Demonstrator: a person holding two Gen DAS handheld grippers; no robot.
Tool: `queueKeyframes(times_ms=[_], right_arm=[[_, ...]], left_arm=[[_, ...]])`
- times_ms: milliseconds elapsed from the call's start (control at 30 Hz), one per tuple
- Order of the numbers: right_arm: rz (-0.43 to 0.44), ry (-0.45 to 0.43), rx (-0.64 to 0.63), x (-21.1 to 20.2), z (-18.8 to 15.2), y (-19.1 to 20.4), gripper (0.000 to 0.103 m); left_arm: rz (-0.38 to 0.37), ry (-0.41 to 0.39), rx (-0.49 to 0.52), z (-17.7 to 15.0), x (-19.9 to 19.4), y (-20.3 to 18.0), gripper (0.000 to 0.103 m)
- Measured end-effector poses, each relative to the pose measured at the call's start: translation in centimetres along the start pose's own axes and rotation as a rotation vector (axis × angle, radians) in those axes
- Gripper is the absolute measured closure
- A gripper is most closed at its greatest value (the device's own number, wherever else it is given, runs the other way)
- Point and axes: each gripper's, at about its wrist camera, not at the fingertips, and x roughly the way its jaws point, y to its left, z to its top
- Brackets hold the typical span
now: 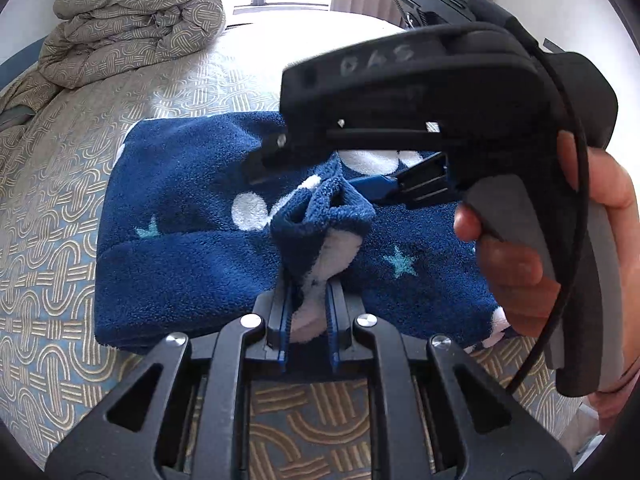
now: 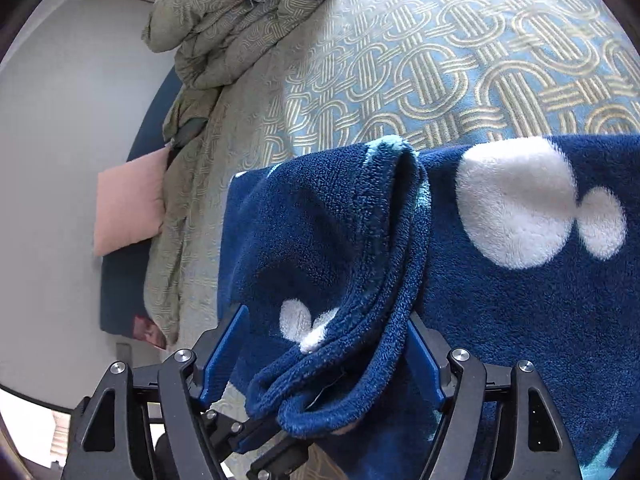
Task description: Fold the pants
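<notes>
The pants (image 1: 180,224) are dark blue fleece with white dots and teal stars, folded into a rectangle on the bed. My left gripper (image 1: 308,300) is shut on a bunched fold of the pants near the front edge. My right gripper (image 1: 384,184) comes in from the right just above the same bunch, held by a hand. In the right wrist view the pants (image 2: 500,280) fill the frame, and a thick rolled edge lies between the blue fingers (image 2: 224,340) of my right gripper (image 2: 332,344), which stand wide apart.
The bed (image 1: 52,208) has a blue and beige patterned cover. A rolled duvet (image 1: 132,20) lies at its far end, also in the right wrist view (image 2: 240,12). A pink pillow (image 2: 128,208) lies by the wall. A window is behind the bed.
</notes>
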Motion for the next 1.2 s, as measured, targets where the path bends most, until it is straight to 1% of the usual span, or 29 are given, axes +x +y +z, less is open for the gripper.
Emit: queueKeyframes(times_ms=[33,67,100,167,267,333,367,433,533,567,600,733,900,1033,1133,1200], right_arm=[[-0.025,-0.015,-0.028,0.0,-0.1,0.4,0.068],[-0.069,-0.030,-0.055,0.0,0.0,0.8,0.089],[-0.102,-0.047,-0.065,-0.4,0.0,0.9,0.089],[-0.091,-0.099,-0.068,-1.6,-0.2,1.0,0.090],[-0.112,-0.193,-0.139,-4.5,-0.8,2.4,0.090],[-0.124,-0.240,-0.193,-6.7,-1.3,3.2,0.090],[-0.130,-0.254,-0.212,-7.7,-1.5,3.4,0.090],[-0.147,-0.272,-0.229,-9.4,-1.8,3.3,0.090],[-0.172,-0.279,-0.218,-11.2,-2.2,2.3,0.090],[-0.179,-0.280,-0.204,-11.7,-2.5,1.6,0.090],[-0.185,-0.280,-0.190,-12.2,-2.7,0.8,0.090],[-0.211,-0.267,-0.119,-13.5,-3.8,-2.6,0.089],[-0.217,-0.219,-0.041,-13.4,-4.6,-5.9,0.089],[-0.181,-0.221,-0.017,-14.0,-5.1,-6.7,0.089],[-0.156,-0.236,-0.016,-14.8,-5.3,-6.6,0.089],[-0.155,-0.245,-0.020,-15.1,-5.4,-6.3,0.089]], left_arm=[[-0.002,-0.003,0.002,0.0,-0.3,0.0,0.082],[-0.016,-0.003,-0.002,0.0,-0.5,0.1,0.081],[-0.039,-0.002,-0.013,0.0,-1.0,0.2,0.081],[-0.059,-0.005,-0.023,-0.1,-1.8,0.5,0.078],[-0.081,-0.003,-0.054,-0.5,-3.5,1.5,0.076],[-0.101,-0.006,-0.101,-0.6,-5.0,2.6,0.076],[-0.101,-0.013,-0.121,-0.7,-5.6,3.1,0.076],[-0.058,-0.040,-0.147,-0.9,-7.1,4.1,0.074],[0.090,-0.084,-0.129,-0.9,-8.4,5.0,0.063],[0.119,-0.084,-0.128,-0.8,-8.5,5.2,0.063],[0.131,-0.080,-0.132,-0.7,-8.4,5.4,0.062],[0.136,-0.067,-0.122,-0.5,-7.9,4.6,0.062],[0.122,-0.030,-0.092,-0.1,-6.5,3.2,0.062],[0.126,-0.016,-0.059,0.4,-5.9,2.3,0.062],[0.147,-0.015,-0.047,0.7,-5.8,2.6,0.061],[0.162,-0.010,-0.056,0.9,-5.7,3.0,0.061]])
